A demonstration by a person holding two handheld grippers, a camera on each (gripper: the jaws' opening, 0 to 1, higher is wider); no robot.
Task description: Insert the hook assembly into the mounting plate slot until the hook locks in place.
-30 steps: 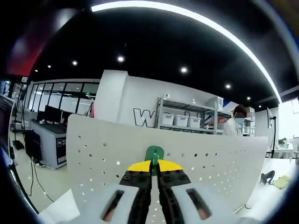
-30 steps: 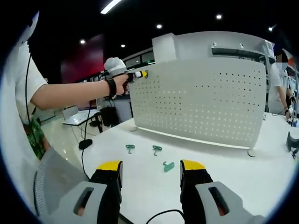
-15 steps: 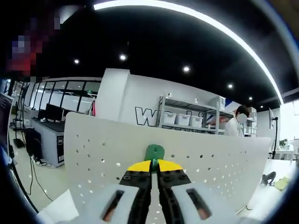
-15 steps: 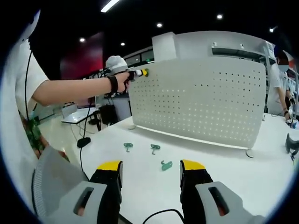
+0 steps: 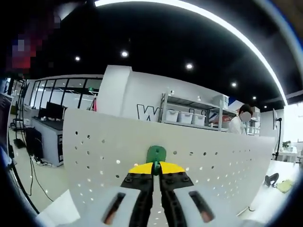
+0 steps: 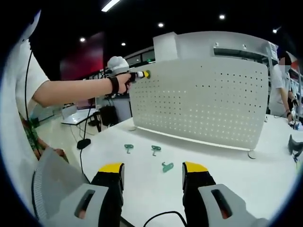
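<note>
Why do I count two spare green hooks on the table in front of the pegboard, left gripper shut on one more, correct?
Not two: the right gripper view shows three green hooks on the table before the pegboard. The left gripper is indeed shut on another hook.

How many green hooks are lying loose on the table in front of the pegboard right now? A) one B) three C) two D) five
B: the right gripper view shows three green hooks lying on the white table before the pegboard, apart from the one the left gripper holds at the board.
</note>
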